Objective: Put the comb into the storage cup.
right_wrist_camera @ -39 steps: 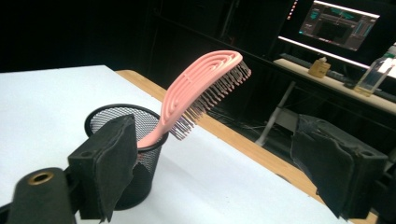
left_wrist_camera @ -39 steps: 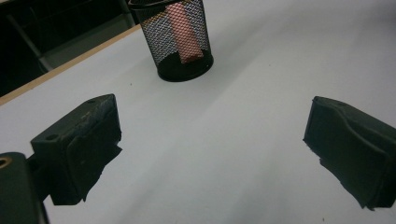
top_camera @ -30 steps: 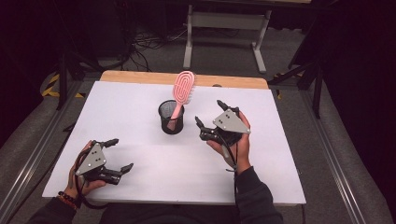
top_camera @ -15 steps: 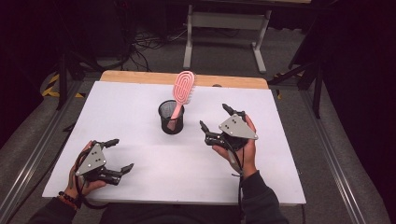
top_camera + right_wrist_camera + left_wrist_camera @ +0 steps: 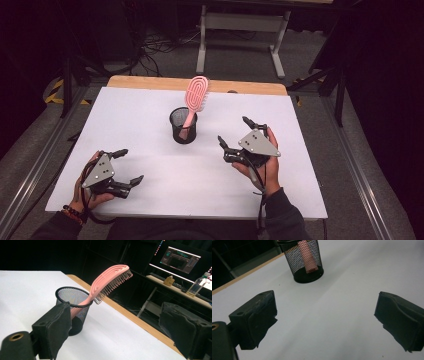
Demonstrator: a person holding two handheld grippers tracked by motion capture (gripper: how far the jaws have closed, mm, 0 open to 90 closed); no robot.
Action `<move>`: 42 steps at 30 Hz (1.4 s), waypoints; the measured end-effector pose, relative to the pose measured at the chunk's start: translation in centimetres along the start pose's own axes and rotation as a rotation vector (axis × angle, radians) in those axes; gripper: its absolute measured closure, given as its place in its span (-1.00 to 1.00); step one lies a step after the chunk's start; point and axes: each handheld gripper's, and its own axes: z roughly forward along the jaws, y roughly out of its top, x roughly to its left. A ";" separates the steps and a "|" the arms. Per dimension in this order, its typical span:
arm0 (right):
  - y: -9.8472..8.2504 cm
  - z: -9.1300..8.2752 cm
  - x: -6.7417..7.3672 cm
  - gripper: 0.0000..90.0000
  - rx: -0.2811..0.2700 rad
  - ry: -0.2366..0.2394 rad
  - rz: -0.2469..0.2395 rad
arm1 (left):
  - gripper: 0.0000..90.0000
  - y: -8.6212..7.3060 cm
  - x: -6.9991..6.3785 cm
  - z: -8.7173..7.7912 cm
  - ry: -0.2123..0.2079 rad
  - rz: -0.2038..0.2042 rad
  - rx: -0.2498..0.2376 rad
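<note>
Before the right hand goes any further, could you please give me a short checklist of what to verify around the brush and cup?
1. Pink plastic hairbrush sits handle-down in the cup: ok.
2. Black wire-mesh cup stands upright on the white table: ok.
3. Right claw open, nothing between its jaws: ok.
4. Left claw open, apart from the cup: ok.
5. Brush leans steadily on the rim: cannot tell.

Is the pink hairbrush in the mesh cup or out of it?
In. The pink hairbrush stands handle-down inside the black mesh cup, leaning on its rim, bristle head sticking out above.
</note>
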 end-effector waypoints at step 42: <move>-5.1 -2.1 0.9 -0.76 0.068 0.032 -0.045 | -0.89 0.0 -0.1 0.1 -0.017 -0.006 -0.009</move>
